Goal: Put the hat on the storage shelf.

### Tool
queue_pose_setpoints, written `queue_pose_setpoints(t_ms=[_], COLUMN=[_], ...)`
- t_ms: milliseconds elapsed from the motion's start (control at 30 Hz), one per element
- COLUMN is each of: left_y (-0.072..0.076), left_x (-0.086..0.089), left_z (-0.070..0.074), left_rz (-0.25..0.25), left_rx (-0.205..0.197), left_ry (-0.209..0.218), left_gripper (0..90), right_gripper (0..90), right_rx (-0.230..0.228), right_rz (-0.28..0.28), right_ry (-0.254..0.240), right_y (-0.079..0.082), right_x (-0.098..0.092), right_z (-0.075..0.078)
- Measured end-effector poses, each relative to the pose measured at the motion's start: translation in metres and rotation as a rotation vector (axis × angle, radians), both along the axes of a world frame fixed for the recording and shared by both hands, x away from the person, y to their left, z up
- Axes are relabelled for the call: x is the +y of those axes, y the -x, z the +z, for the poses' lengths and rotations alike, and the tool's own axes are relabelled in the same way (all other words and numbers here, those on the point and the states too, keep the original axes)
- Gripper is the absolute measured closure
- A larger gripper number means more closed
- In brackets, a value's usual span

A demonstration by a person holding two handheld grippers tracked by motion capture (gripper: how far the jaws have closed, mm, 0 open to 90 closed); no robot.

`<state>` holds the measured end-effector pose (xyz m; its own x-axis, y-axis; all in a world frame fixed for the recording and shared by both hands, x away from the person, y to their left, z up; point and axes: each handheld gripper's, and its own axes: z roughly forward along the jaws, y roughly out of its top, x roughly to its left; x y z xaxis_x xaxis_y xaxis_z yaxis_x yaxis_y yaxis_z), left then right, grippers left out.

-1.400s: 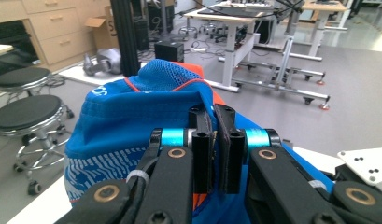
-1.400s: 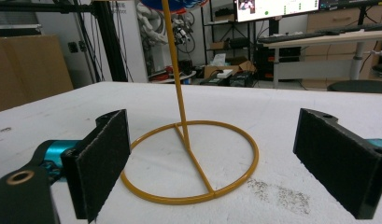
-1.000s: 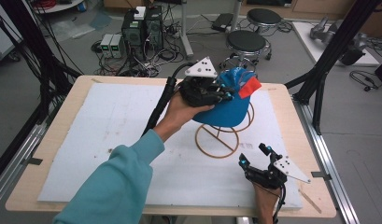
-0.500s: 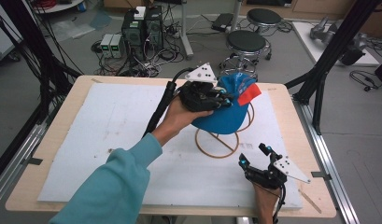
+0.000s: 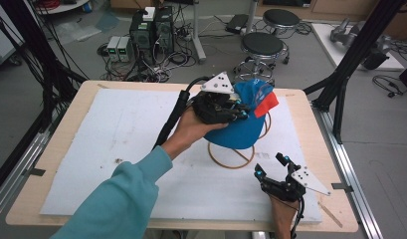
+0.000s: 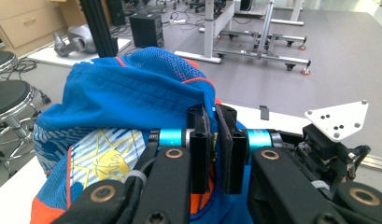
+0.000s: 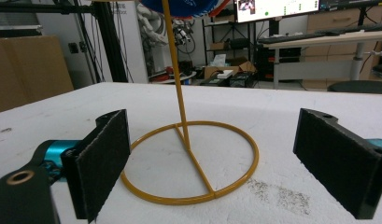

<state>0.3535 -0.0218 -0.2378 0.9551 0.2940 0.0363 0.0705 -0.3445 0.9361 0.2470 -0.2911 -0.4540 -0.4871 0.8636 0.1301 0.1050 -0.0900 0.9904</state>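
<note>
We note the left gripper (image 6: 215, 144) pinching the blue mesh cap (image 5: 241, 127) atop a yellow wire stand (image 7: 188, 154), frame centre; right gripper (image 5: 273, 169) spread wide, lower right.

Teal sleeve (image 5: 119, 199), black grippers

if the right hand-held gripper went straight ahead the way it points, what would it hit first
Probably the yellow wire stand: its ring base lies on the table straight ahead, between the open jaws of the right hand-held gripper.

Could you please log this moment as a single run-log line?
left gripper: shut on blue cap | cap: atop yellow wire stand | right gripper: open, low on table, facing stand base
</note>
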Motion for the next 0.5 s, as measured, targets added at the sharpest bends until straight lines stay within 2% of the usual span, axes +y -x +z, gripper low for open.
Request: queue_pose_setpoints(t_ms=[233,400,500], left_y=[0.0044,0.0044,0.0041], left_x=[-0.005,-0.0068,-0.0053], left_z=[-0.0027,-0.0073,-0.0086], left_rz=[-0.021,-0.026,-0.028], left_rx=[0.0,0.009,0.023], left_ry=[-0.022,-0.022,-0.008], left_gripper=[84.2,83.4,83.3], right_gripper=[10.0,10.0,10.0], right_rx=[0.0,-0.001,0.0], right_rz=[0.0,-0.002,-0.002], right_ry=[-0.001,0.001,-0.003], right_y=[0.0,0.0002,0.0003], right_x=[0.0,0.0001,0.0001], right_z=[0.0,0.0,0.0])
